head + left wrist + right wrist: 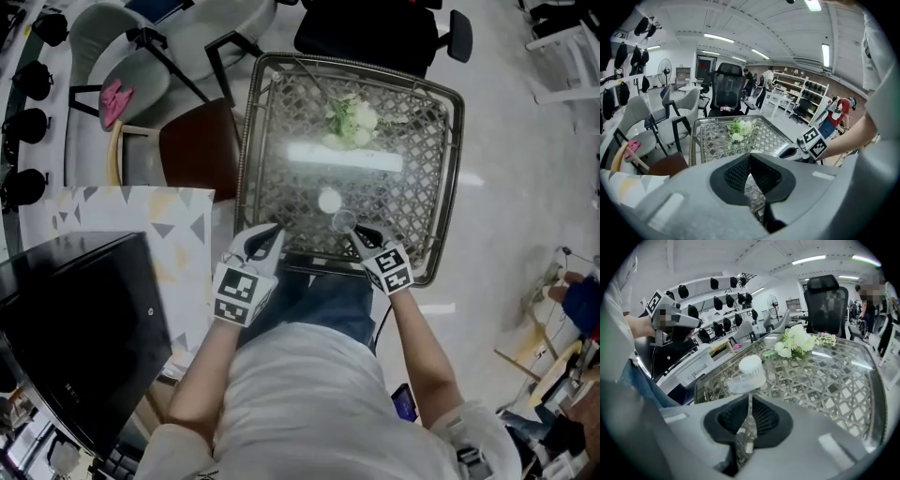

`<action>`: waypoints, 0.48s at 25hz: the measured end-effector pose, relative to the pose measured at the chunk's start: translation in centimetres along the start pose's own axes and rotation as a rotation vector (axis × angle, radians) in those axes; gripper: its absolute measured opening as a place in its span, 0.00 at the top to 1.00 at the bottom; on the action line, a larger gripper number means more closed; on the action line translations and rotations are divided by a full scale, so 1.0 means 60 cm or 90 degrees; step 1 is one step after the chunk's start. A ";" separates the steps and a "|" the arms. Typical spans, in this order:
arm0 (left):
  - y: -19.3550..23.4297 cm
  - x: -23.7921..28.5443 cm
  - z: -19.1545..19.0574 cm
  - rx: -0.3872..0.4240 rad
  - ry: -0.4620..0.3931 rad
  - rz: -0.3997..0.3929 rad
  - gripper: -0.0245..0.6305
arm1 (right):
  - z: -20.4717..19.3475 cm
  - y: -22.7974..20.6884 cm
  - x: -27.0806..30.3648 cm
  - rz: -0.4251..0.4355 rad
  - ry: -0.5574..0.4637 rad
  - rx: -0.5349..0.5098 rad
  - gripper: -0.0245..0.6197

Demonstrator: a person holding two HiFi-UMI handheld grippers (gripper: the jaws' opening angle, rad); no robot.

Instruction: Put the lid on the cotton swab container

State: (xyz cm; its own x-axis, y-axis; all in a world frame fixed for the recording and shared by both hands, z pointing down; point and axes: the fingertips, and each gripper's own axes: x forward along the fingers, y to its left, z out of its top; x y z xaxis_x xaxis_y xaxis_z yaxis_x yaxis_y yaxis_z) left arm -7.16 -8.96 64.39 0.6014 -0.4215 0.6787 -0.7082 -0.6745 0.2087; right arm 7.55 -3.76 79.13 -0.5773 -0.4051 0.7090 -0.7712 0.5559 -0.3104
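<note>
Bench (454, 178): glass top over a woven lattice in a metal frame, directly in front of the person; glare from ceiling lights runs across its middle.
Cotton swab container (329, 201): small white cylinder standing upright on the bench, towards the near edge and about mid-width. In the right gripper view the cotton swab container (752, 365) shows a rounded white top, uncovered.
Lid (344, 221): clear and shallow, at the very tips of the right jaws, on the near right side of the container. In the right gripper view the lid (739, 383) sits just beyond the jaws and overlaps the container's lower front. Whether the two touch cannot be told.
Right gripper (358, 234): over the bench's near edge, pointing at the container. In its own view the right gripper (749, 401) has its jaws pressed close, pinching a thin edge of the lid.
Left gripper (272, 232): over the near edge, left of the container and apart from it. In its own view the left gripper (750, 161) has its jaws together with nothing between them; only the lattice top shows past them.
Lid relative to left jaws: off to their right, at the other gripper's tips.
Flowers (352, 120): white and green bunch lying at the far side of the bench, well apart from the container.
Office chair (375, 33): black, standing beyond the bench's far edge.
</note>
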 end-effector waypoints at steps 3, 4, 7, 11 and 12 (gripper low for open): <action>0.003 -0.001 -0.004 -0.006 0.001 -0.005 0.95 | 0.016 0.005 0.000 0.002 -0.008 -0.001 0.92; 0.004 -0.002 -0.005 -0.009 0.000 -0.007 0.95 | 0.023 0.007 0.000 0.003 -0.009 -0.005 0.92; 0.008 -0.004 -0.010 -0.007 -0.003 -0.009 0.95 | 0.044 0.013 -0.001 0.006 -0.011 -0.019 0.92; 0.010 -0.008 -0.009 -0.014 -0.008 -0.013 0.95 | 0.078 0.021 0.001 0.014 -0.019 -0.042 0.92; 0.009 -0.010 -0.008 -0.017 -0.010 -0.015 0.95 | 0.085 0.022 0.002 0.015 -0.017 -0.048 0.92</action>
State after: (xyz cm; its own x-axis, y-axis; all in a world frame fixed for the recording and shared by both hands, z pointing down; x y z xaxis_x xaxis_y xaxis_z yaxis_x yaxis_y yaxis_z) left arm -8.07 -8.79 64.43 0.6239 -0.4152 0.6621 -0.7030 -0.6682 0.2435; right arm 5.09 -6.73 75.56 -0.6028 -0.4092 0.6850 -0.7351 0.6187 -0.2773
